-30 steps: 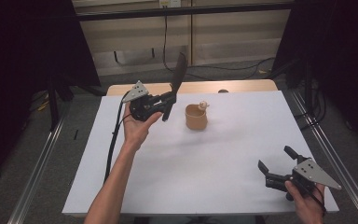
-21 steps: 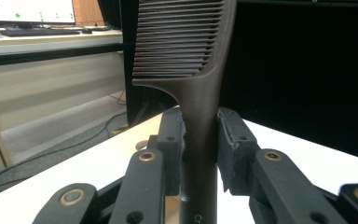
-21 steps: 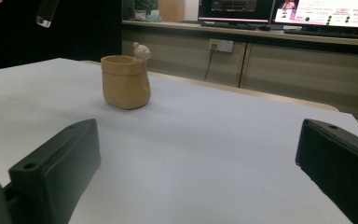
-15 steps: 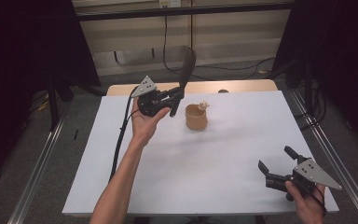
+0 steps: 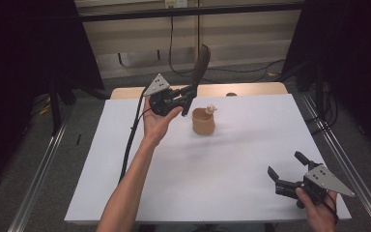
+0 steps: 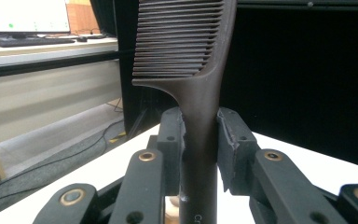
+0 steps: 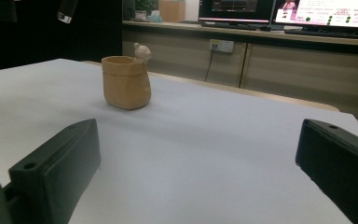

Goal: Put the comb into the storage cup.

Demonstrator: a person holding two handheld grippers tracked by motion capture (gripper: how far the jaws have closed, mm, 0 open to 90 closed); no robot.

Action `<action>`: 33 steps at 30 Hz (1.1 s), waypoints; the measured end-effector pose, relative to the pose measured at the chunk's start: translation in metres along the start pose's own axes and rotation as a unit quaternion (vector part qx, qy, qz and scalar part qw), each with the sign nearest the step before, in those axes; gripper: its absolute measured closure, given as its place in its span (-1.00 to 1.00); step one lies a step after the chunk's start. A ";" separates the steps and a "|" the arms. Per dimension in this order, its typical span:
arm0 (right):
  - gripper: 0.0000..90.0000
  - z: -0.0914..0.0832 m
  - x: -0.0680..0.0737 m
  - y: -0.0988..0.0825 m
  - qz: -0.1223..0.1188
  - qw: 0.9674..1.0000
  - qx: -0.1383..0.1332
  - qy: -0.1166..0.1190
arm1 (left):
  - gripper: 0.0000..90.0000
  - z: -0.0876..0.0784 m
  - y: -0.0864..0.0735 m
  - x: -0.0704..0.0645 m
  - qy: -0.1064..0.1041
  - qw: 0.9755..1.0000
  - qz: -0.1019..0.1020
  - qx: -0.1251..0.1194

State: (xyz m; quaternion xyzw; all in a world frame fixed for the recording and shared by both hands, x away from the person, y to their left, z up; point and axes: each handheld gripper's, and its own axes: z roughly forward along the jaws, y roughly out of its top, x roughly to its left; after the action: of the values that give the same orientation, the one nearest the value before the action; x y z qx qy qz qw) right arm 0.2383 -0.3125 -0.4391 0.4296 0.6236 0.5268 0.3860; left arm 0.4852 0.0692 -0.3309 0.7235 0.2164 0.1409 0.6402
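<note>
Dark brown comb (image 6: 186, 46), tan cup (image 5: 203, 121), white table (image 5: 222, 164).

The comb's handle (image 6: 199, 154) bears letters cut off after "Cr".

A white table (image 5: 174, 193) carries a tan pot (image 5: 203, 121) standing upright near its far edge.

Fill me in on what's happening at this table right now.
A person works with a gripper in each hand. The left gripper is shut on the handle of a dark comb, held upright above the white table, just left of a small tan pot with a little figure on its rim. The right gripper rests open near the table's near right corner, holding nothing.
</note>
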 end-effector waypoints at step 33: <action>-1.00 0.000 0.000 0.000 0.002 1.000 0.002 0.000 | 0.62 0.038 -0.016 0.001 0.010 1.000 0.000 -0.004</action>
State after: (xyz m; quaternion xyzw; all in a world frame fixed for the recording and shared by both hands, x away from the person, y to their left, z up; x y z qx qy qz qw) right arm 0.2379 -0.3125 -0.4392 0.4312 0.6243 0.5262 0.3839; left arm 0.5023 0.0378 -0.3526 0.7194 0.2222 0.1489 0.6410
